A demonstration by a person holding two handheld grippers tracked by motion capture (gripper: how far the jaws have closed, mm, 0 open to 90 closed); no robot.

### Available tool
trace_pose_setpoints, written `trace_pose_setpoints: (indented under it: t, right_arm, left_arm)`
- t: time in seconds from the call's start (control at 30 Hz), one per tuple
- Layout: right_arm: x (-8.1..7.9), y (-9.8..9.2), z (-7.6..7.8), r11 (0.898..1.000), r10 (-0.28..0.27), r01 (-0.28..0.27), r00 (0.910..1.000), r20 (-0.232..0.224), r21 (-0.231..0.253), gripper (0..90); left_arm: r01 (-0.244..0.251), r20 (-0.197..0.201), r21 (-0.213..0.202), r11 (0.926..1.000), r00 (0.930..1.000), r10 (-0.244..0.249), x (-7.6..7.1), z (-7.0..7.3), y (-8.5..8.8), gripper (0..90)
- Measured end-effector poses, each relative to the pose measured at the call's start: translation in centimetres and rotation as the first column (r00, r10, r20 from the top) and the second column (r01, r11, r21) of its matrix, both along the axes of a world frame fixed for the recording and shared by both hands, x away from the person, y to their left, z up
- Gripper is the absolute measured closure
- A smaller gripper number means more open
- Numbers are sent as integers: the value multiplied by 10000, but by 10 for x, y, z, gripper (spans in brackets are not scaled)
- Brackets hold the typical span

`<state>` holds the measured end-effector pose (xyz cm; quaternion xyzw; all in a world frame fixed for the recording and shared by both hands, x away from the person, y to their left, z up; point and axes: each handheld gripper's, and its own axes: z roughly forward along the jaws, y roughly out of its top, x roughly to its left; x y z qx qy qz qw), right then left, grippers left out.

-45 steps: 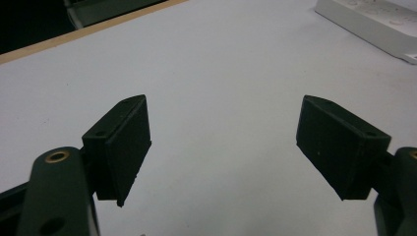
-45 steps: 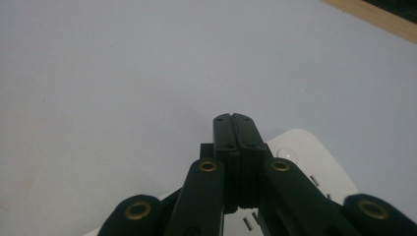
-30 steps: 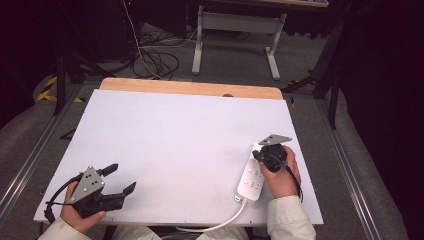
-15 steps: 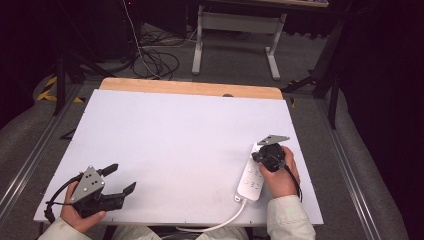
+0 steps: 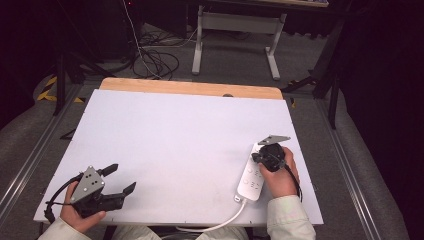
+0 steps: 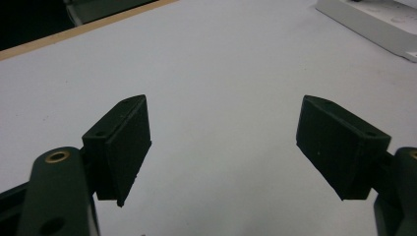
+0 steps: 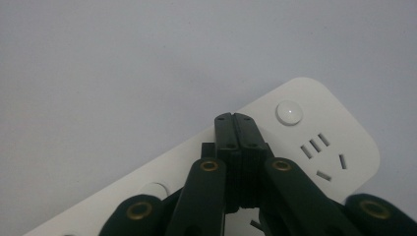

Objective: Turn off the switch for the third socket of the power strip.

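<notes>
A white power strip (image 5: 251, 179) lies at the table's right front, its white cable (image 5: 225, 224) running off the near edge. My right gripper (image 5: 256, 158) is held over the strip's far end. In the right gripper view its jaws are pressed together, and the right gripper (image 7: 234, 118) points down at the power strip (image 7: 339, 132), just beside a round button (image 7: 289, 112) and a set of socket slots (image 7: 322, 152). Nothing is between the jaws. My left gripper (image 5: 123, 177) rests at the left front with its jaws wide apart. The left gripper (image 6: 223, 142) holds nothing over the bare white surface.
The white tabletop (image 5: 185, 140) has a wooden strip (image 5: 190, 88) along its far edge. In the left gripper view the power strip (image 6: 373, 24) sits far off at the upper right. Beyond the table are a floor with black cables (image 5: 155, 55) and a metal stand (image 5: 235, 30).
</notes>
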<state>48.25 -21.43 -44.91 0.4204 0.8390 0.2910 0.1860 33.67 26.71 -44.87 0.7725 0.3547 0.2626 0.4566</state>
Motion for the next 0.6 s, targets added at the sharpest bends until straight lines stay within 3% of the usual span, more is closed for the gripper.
trace_pose_setpoints:
  t: [0.33, 0.6]
  right_arm:
    - [-1, 1, 0, 9999, -146, 146, 9999, -36, -12, 900]
    - [-4, 5, -1, 9995, -218, 223, 9995, 210, -242, 900]
  left_arm:
    - [3, 2, 45, 10000, 10000, -3, 0, 0, 0, 214]
    - [10, 34, 33, 10000, 10000, -10, -1, 0, 0, 214]
